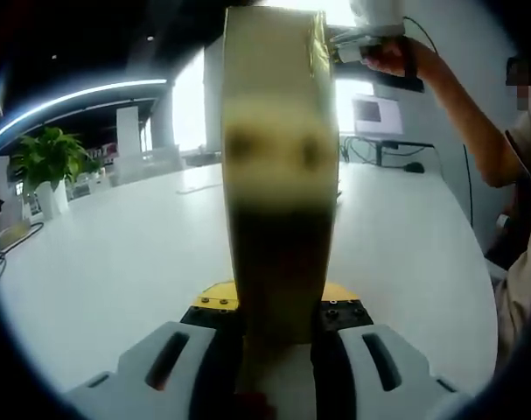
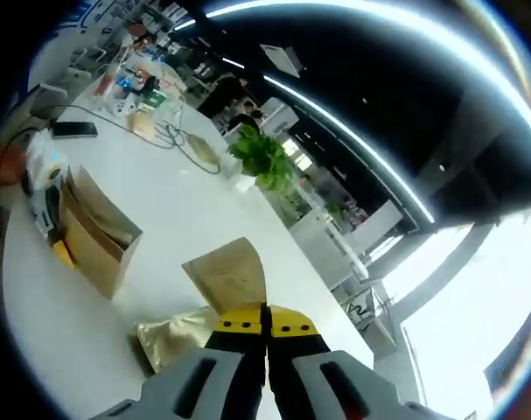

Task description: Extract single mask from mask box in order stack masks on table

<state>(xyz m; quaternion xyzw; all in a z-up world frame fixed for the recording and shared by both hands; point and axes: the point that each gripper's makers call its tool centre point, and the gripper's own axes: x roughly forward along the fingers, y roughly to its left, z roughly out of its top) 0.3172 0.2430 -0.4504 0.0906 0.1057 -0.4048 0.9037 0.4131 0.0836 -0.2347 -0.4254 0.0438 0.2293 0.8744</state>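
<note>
The left tool [image 1: 278, 346] is clamped on the box [image 1: 280, 175], a tall olive-tan carton that rises edge-on between its jaws, blurred by closeness. The same box appears in the right gripper view as a tan open-topped carton [image 2: 94, 232] at the left of the white surface [image 2: 169, 201], gripped from its far side; I cannot tell whether it rests on the surface or is held just above it.

The right tool [image 2: 266, 337] has its jaws pressed together on a mask [image 2: 228, 276], a tan packet sticking up from the tips. It is held high, well clear of the box. Below it on the surface lies a shiny gold packet [image 2: 173, 337], likely the start of the stack.

Risks from here:
1. The mask is pinched by 1 edge only, so a quick swing down could let it slip or flap out of line.
2. From this height and tilt, releasing early would drop it beside the gold packet, not on it.
3. The left tool holds the box by a narrow wall; squeezing harder could crush the opening, and easing off could let it tip.
4. A plant [image 2: 263, 157] and cables stand farther back, well apart, and pose little hazard.
</note>
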